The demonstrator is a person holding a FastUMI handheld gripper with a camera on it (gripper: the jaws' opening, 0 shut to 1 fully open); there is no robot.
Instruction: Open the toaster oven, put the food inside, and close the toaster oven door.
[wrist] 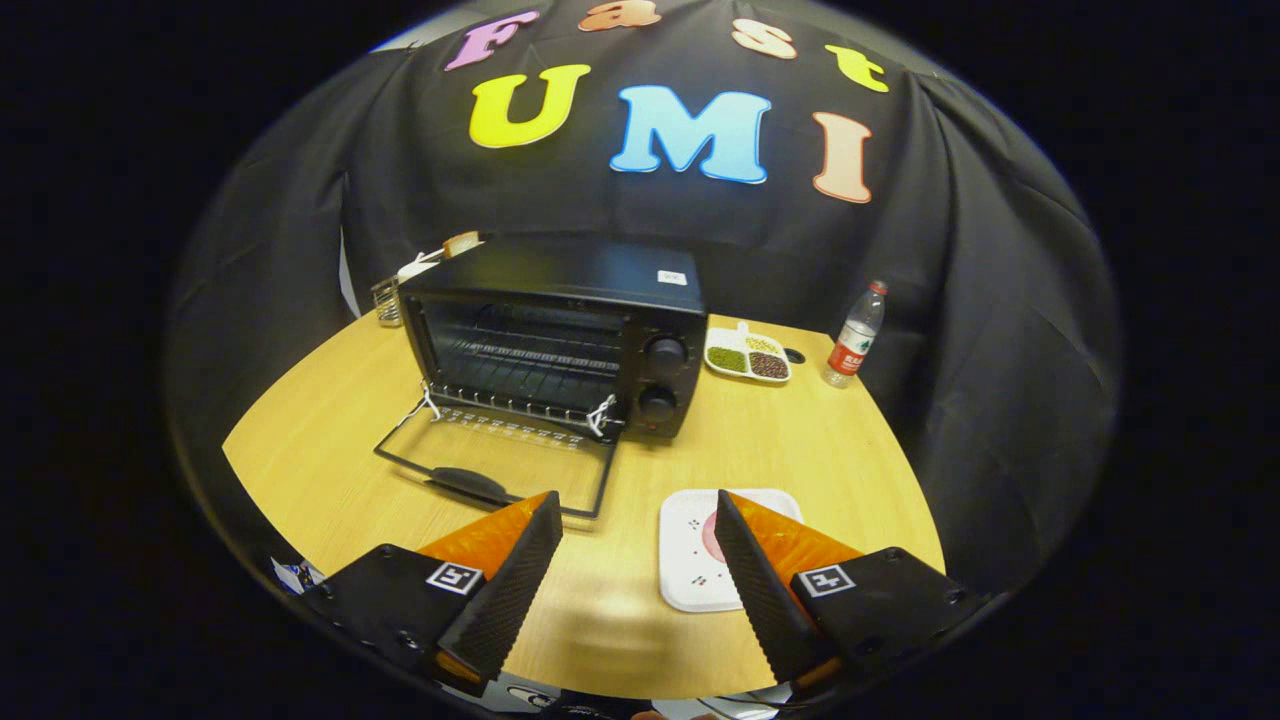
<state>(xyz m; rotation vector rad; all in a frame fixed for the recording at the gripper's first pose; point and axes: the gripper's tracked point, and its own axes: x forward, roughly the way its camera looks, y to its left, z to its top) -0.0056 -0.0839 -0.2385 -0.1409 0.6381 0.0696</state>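
Gripper view. We see the gripper with its jaws spread wide and nothing between them, held above the near part of the round wooden table.

Just ahead of the fingers stands the black toaster oven. Its glass door lies folded down flat on the table, the dark handle towards us, close to the left finger. The cavity is open; we can make out a wire rack inside. Two round knobs sit one above the other on the oven's right panel. A small white sticker on the oven's top is too small for us to read.

A white square plate lies on the table just by the right finger, which partly covers it. We glimpse something pinkish on it at the finger's edge; we cannot tell what it is.

Right of the oven rests a white divided tray with green, pale and dark brown fillings. Further right stands a clear bottle with a red label; its writing is not legible. Behind the oven's left corner we note a metal rack and what looks like a slice of bread.
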